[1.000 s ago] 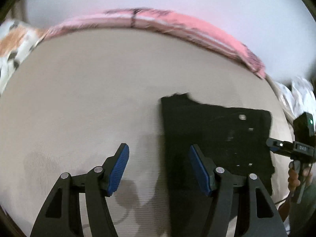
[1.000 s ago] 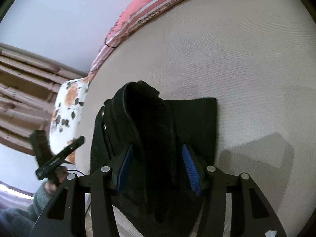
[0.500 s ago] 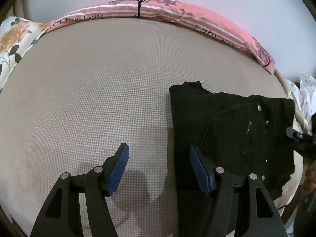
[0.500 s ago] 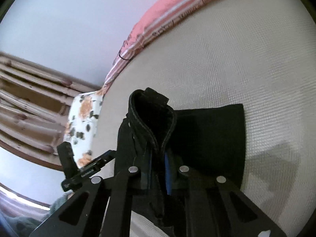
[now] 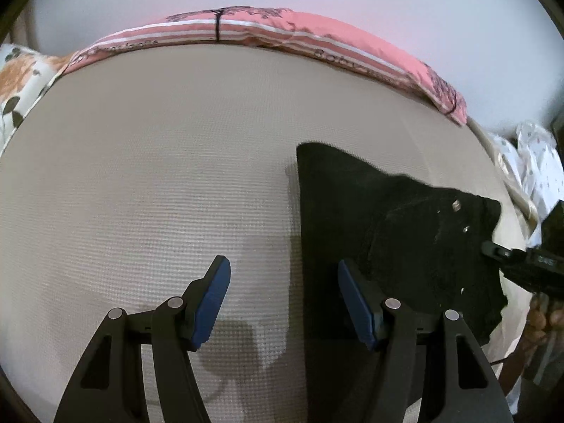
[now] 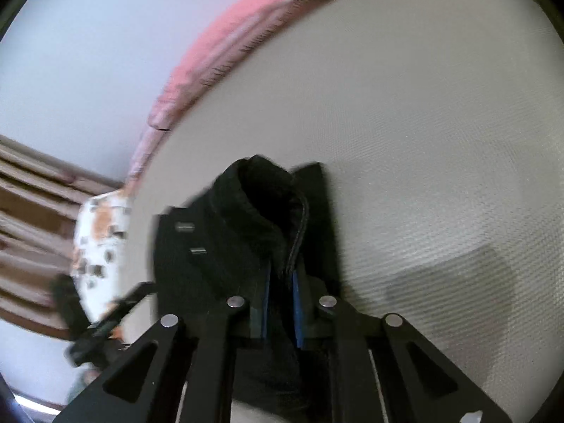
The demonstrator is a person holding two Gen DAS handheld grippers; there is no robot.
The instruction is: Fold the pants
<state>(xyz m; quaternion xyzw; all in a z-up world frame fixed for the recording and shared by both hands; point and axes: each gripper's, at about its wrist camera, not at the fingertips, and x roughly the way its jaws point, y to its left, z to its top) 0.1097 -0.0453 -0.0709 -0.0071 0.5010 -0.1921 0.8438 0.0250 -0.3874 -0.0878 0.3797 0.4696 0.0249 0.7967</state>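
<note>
The black pants [image 5: 394,232] lie folded on the beige mattress [image 5: 158,176], with metal rivets on the top layer. My left gripper [image 5: 283,296] is open and empty above the mattress, its right finger over the pants' left edge. In the right wrist view my right gripper [image 6: 281,283] is shut on a raised fold of the pants [image 6: 246,225] and lifts it off the mattress [image 6: 440,141]. The right gripper also shows at the right edge of the left wrist view [image 5: 521,264].
A pink striped pillow [image 5: 282,38] lies along the mattress's far edge against a white wall. A floral pillow [image 5: 17,81] is at the far left. White spotted cloth [image 5: 532,162] lies off the right edge. A wooden slatted frame [image 6: 35,211] shows at left.
My right gripper closed on the pants' fold and has lifted and pulled it. My left gripper stayed open and shifted slightly.
</note>
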